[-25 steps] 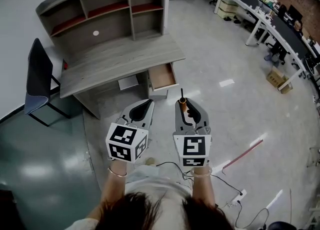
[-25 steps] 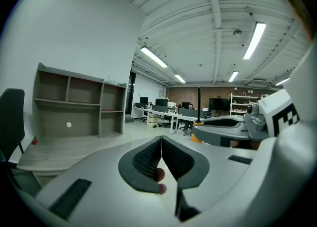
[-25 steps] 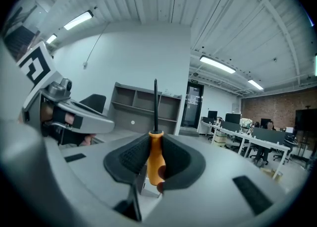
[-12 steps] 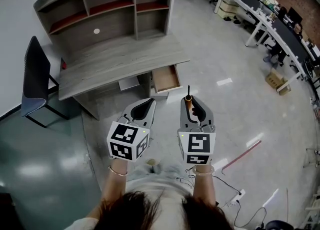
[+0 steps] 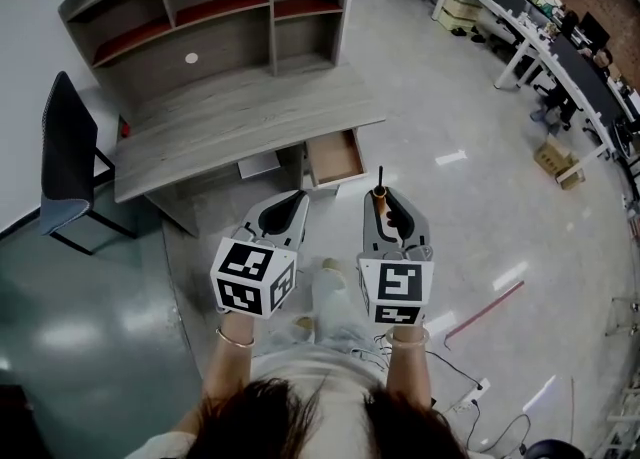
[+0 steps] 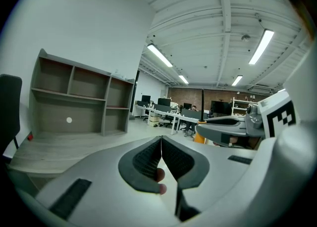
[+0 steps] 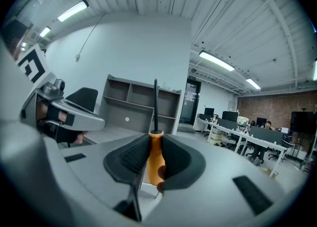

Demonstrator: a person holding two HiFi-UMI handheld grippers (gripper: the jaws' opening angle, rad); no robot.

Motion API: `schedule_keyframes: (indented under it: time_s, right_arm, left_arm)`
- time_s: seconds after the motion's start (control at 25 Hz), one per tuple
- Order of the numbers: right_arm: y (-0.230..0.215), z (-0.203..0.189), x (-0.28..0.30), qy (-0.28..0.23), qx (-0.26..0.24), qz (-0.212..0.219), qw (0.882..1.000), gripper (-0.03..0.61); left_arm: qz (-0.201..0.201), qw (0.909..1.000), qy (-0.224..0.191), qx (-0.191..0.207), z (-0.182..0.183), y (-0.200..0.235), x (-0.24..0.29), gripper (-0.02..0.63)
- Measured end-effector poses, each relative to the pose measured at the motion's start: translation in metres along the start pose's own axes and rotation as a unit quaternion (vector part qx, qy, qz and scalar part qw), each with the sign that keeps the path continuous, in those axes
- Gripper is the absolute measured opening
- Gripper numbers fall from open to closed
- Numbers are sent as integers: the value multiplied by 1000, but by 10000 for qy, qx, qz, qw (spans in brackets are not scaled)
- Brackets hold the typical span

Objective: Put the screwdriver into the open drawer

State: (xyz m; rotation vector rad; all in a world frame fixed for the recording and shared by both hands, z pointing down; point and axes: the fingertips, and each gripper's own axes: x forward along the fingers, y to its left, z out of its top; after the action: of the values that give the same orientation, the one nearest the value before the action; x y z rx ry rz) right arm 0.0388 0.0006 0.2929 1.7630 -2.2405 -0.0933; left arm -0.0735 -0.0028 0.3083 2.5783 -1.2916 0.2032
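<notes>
My right gripper (image 5: 382, 205) (image 7: 152, 148) is shut on the screwdriver (image 7: 155, 152), which has an orange handle and a thin dark shaft (image 5: 380, 178) pointing forward past the jaws. The left gripper (image 5: 286, 209) (image 6: 161, 153) is shut with nothing between its pads. Both are held side by side above the floor, short of the grey desk (image 5: 250, 119). The open drawer (image 5: 335, 157), a shallow wooden box with a reddish-brown inside, sticks out under the desk's right end, just ahead of the two grippers.
A grey shelf unit (image 5: 205, 17) stands on the desk's back. A black chair (image 5: 63, 162) sits at the desk's left. Office desks with monitors (image 5: 560, 57) line the far right. A red rod (image 5: 485, 310) and cables (image 5: 450, 367) lie on the floor at the right.
The view has shifted toward the desk, so the drawer now lies closer to the grippers. Both grippers stay shut, the right one still on the screwdriver.
</notes>
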Motion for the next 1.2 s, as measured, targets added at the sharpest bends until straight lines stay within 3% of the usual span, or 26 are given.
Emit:
schedule_keyframes:
  time_s: [0.56, 1.2]
  right_arm:
    - [-37, -14, 80, 127, 77, 170, 9997, 87]
    - [-65, -46, 171, 508, -96, 679, 9964, 87]
  left_arm:
    - [278, 9996, 78, -35, 17, 43, 75, 17]
    - [605, 9975, 307, -178, 22, 85, 159, 17]
